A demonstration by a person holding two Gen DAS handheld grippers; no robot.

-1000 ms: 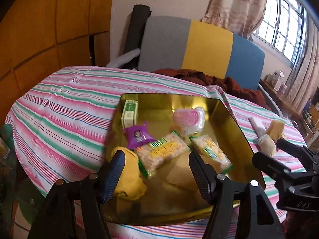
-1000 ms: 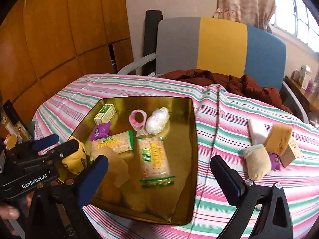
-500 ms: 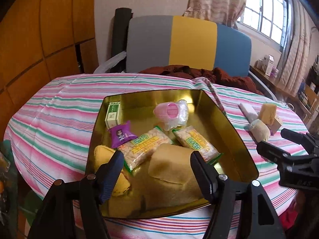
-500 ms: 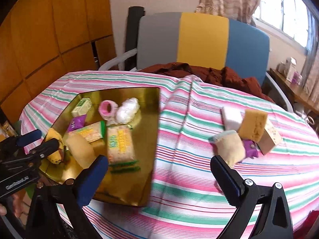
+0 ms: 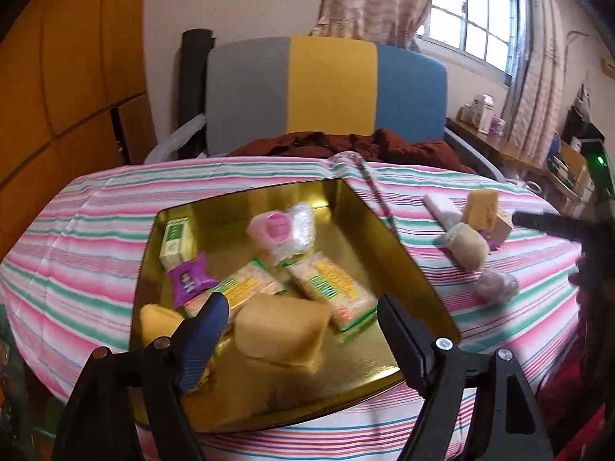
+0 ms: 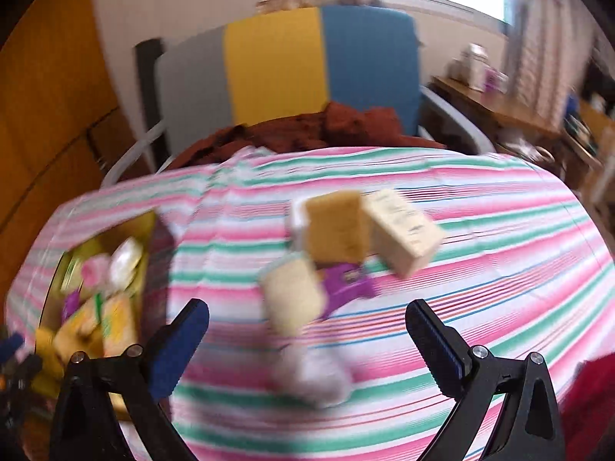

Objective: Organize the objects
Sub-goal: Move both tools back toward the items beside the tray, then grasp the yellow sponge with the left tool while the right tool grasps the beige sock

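Gold tray (image 5: pixel 388 238) set on the striped tablecloth (image 5: pixel 77 238) as the collecting place, to judge by the load: two green-and-yellow cracker packs (image 5: pixel 330 288), one small green box (image 5: pixel 175 242), one purple sachet (image 5: pixel 188 278), one pink tape roll (image 5: pixel 275 226) touching one clear-wrapped ball (image 5: pixel 301 223), one tan sponge (image 5: pixel 282 330), one yellow item (image 5: pixel 157 322) half hidden at the near left corner. Left gripper (image 5: pixel 301 330) spread wide and empty, poised over the tray's near edge, tan sponge between the fingers but not pinched.

Still loose on the cloth, well apart from the tray, and probably next to collect: one yellow-brown sponge (image 6: pixel 334 226), one cream box (image 6: pixel 403 234), one white block (image 6: pixel 298 217), one pale roll (image 6: pixel 292 292), one purple sachet (image 6: pixel 348 284), and one whitish wrapped lump (image 6: pixel 315 376), too blurred to name. Right gripper (image 6: pixel 307 340) also spread wide, holding nothing, aimed at that heap with the wrapped lump nearest between its fingers.
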